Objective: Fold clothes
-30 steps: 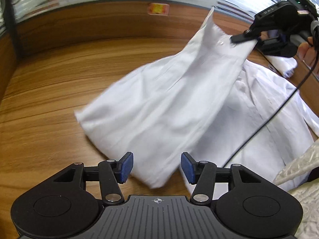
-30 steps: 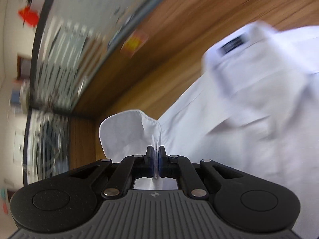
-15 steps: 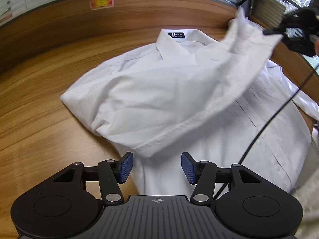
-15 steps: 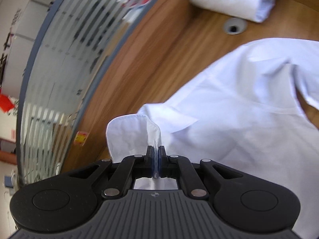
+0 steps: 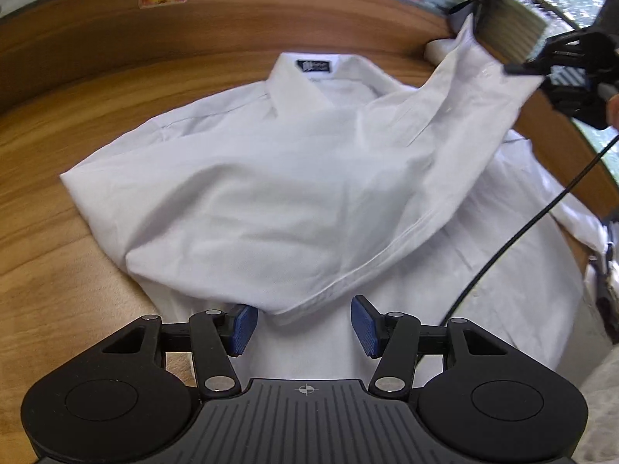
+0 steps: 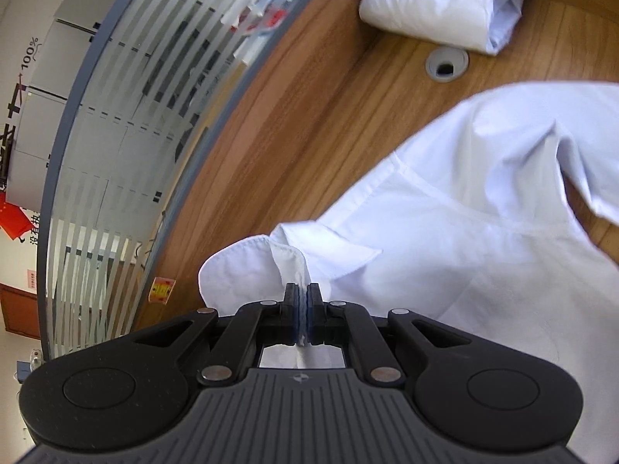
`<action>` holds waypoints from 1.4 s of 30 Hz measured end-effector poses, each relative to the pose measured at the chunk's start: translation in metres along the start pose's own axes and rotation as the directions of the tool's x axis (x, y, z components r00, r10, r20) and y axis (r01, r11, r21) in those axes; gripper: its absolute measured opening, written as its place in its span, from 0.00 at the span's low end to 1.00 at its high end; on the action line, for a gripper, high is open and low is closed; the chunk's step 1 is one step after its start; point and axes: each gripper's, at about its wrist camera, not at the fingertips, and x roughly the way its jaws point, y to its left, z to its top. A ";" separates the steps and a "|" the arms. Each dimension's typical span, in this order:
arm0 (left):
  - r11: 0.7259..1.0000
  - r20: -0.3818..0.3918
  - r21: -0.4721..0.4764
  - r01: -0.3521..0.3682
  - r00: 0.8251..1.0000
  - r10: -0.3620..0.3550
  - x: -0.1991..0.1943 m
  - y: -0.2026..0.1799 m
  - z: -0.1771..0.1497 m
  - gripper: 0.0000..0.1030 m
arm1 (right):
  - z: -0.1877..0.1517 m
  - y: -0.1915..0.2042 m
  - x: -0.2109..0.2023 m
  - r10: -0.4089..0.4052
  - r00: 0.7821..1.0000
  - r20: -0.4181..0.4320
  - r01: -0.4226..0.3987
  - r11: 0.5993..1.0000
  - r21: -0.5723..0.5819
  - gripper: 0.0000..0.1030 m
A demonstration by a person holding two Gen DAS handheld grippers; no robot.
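Observation:
A white dress shirt [image 5: 271, 193] lies on the wooden table [image 5: 58, 147], its collar with a dark label [image 5: 312, 66] at the far side. Its left sleeve is pulled across the body toward the upper right, where my right gripper [image 5: 522, 69] holds the cuff [image 5: 479, 65] in the air. In the right wrist view the right gripper [image 6: 303, 301] is shut on that cuff [image 6: 240, 266], the shirt [image 6: 483, 239] spread below. My left gripper [image 5: 301, 323] stands open just above the shirt's near part, with the sleeve's hem edge between its blue pads and nothing clamped.
A folded white garment [image 6: 437, 0] lies near a round cable grommet [image 6: 447, 63] on the table. A raised wooden rim [image 5: 271, 15] with striped glass behind runs along the far edge. A black cable [image 5: 541, 216] hangs from the right gripper across the shirt.
The right gripper has carried the sleeve cuff rightward across the shirt, laying the sleeve lower over the body. The left wrist view has swung so the collar is now in sight; left gripper stays open.

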 end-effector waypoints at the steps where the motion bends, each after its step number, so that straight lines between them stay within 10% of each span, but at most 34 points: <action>1: 1.000 -0.006 -0.008 -0.017 1.000 0.017 0.002 0.001 -0.001 0.53 | 0.001 0.002 0.000 0.001 1.000 0.004 -0.001 1.000 -0.003 0.04; 11: 0.973 -0.031 -0.186 -0.138 0.990 0.134 -0.008 0.041 -0.012 0.17 | -0.009 -0.026 0.006 -0.228 0.973 0.018 0.228 0.963 -0.140 0.04; 16: 0.968 -0.038 -0.217 -0.123 0.992 0.118 -0.017 0.051 -0.016 0.18 | -0.017 -0.042 0.011 -0.348 0.937 0.031 0.346 0.914 -0.213 0.06; 20: 0.975 -0.016 -0.181 -0.127 0.992 0.126 -0.037 0.045 -0.019 0.49 | -0.023 -0.055 0.015 -0.439 0.897 0.047 0.434 0.860 -0.269 0.17; 23: 0.976 0.007 -0.159 -0.147 0.989 0.150 -0.049 0.045 -0.023 0.51 | -0.033 -0.039 0.013 -0.443 0.894 0.068 0.436 0.826 -0.357 0.33; 34: 0.972 -0.003 -0.078 -0.220 0.975 0.220 -0.025 0.037 -0.024 0.51 | -0.082 0.059 0.057 -0.309 0.948 -0.071 0.187 0.727 -0.660 0.39; 42: 0.963 0.037 -0.012 -0.269 0.962 0.269 -0.018 0.030 -0.018 0.45 | -0.137 0.139 0.124 -0.226 0.932 -0.284 -0.110 0.569 -0.815 0.39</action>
